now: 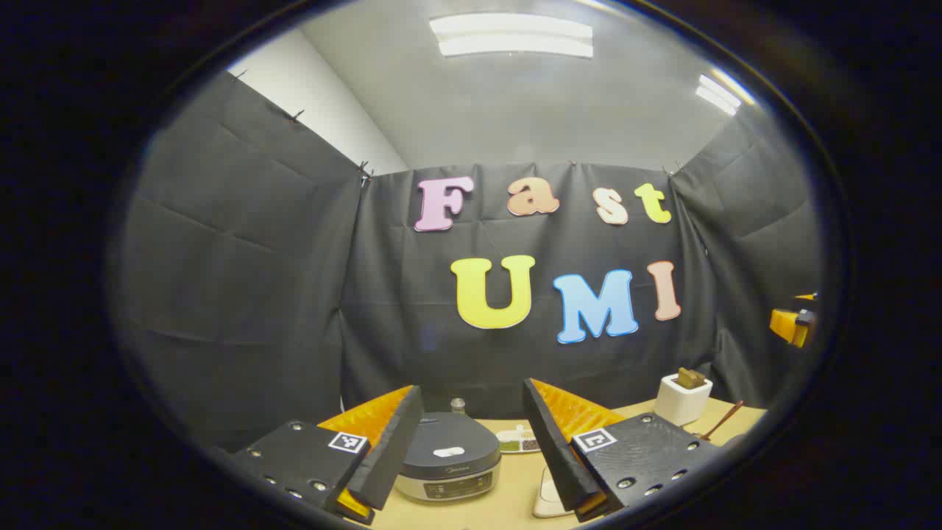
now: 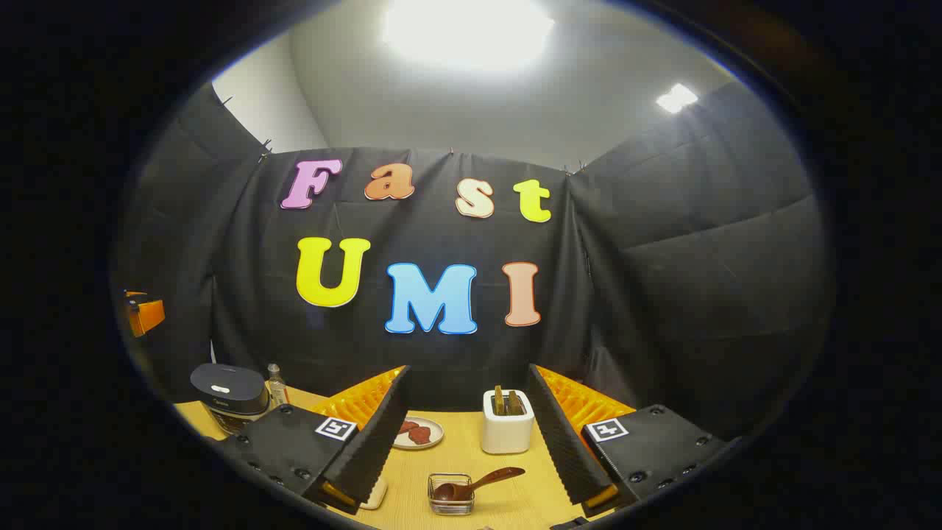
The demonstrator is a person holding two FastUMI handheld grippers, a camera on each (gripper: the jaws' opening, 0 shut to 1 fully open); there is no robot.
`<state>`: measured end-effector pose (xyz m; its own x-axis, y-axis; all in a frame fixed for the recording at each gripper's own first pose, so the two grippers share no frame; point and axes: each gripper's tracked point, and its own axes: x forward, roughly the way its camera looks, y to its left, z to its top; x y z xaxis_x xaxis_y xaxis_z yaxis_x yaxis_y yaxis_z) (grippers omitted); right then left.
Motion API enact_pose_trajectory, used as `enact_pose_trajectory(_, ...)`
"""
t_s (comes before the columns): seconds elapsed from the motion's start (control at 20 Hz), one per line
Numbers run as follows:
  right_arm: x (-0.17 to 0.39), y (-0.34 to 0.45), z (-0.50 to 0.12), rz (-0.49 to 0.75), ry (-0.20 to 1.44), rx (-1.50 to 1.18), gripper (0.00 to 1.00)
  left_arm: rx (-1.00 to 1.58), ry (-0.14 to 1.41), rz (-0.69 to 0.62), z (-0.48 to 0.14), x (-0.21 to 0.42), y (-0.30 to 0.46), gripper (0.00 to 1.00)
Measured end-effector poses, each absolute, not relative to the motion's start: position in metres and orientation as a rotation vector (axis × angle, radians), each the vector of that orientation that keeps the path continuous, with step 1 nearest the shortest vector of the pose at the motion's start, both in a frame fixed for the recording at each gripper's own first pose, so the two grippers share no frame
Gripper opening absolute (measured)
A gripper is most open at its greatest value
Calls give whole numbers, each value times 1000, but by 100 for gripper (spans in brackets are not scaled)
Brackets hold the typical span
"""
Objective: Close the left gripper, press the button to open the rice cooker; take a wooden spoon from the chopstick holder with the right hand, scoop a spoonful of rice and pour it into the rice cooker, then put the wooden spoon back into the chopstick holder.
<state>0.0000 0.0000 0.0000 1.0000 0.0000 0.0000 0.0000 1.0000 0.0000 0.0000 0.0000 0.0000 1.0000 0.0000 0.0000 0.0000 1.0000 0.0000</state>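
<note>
Hovering level, left hand-held gripper (image 1: 466, 449) agape, right hand-held gripper (image 2: 465, 442) agape

Closed rice cooker (image 1: 447, 456), spoon (image 2: 478, 483) in dish.

1. A light wooden table (image 2: 471, 456) carries everything.
2. The rice cooker (image 1: 447, 458), lid down, stands on it at the left, a small bottle (image 2: 276, 385) just beside it.
3. A white chopstick holder (image 2: 507, 422) stands toward the far edge.
4. A plate (image 2: 418, 433) lies left of that holder.
5. Nearer, a small glass dish (image 2: 450, 495) holds a wooden spoon (image 2: 478, 483).
</note>
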Motion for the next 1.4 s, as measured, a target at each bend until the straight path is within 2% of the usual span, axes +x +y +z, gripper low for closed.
enact_pose_trajectory(1.4,1,-34,-15,19,16,-14,98,42,7,28,13,-4,-4,86)
